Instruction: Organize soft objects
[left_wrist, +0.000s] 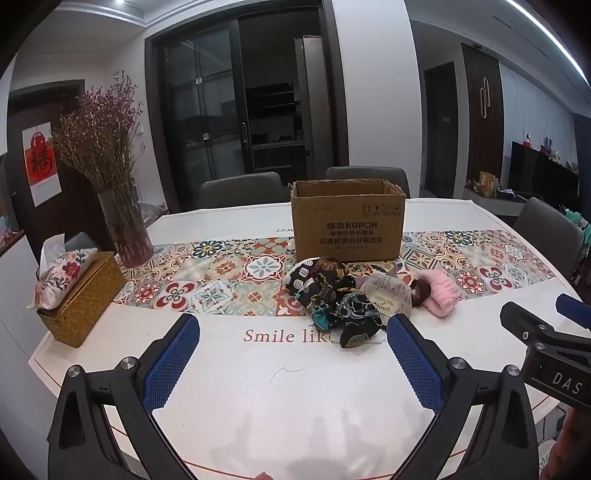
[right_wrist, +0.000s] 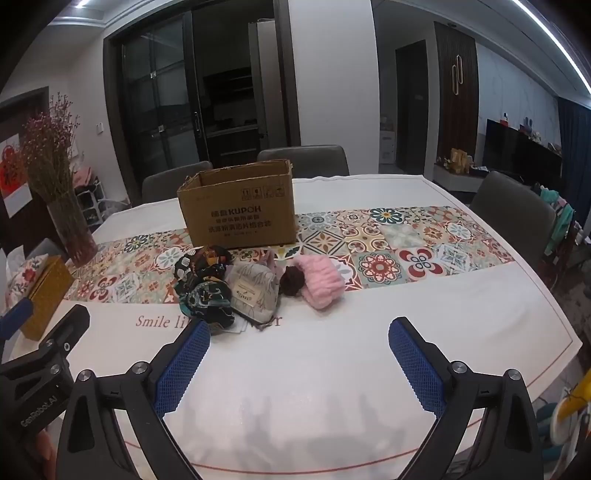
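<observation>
A pile of soft things lies mid-table in front of an open cardboard box (left_wrist: 347, 225) (right_wrist: 238, 208): dark patterned cloths (left_wrist: 332, 295) (right_wrist: 203, 288), a grey fabric pouch with a label (left_wrist: 391, 299) (right_wrist: 253, 295), a dark maroon scrunchie (left_wrist: 419, 290) (right_wrist: 291, 282) and a fluffy pink piece (left_wrist: 441, 293) (right_wrist: 321, 284). My left gripper (left_wrist: 291, 339) is open and empty, above the white cloth short of the pile. My right gripper (right_wrist: 297, 345) is open and empty, also short of the pile; it also shows at the right edge of the left wrist view (left_wrist: 554, 332).
A glass vase of dried flowers (left_wrist: 125, 229) (right_wrist: 72, 229) and a wicker tissue box (left_wrist: 83, 291) (right_wrist: 44, 295) stand at the table's left. Grey chairs (left_wrist: 546, 236) (right_wrist: 513, 218) surround the table. A patterned runner (left_wrist: 229, 273) (right_wrist: 406, 251) crosses the white tablecloth.
</observation>
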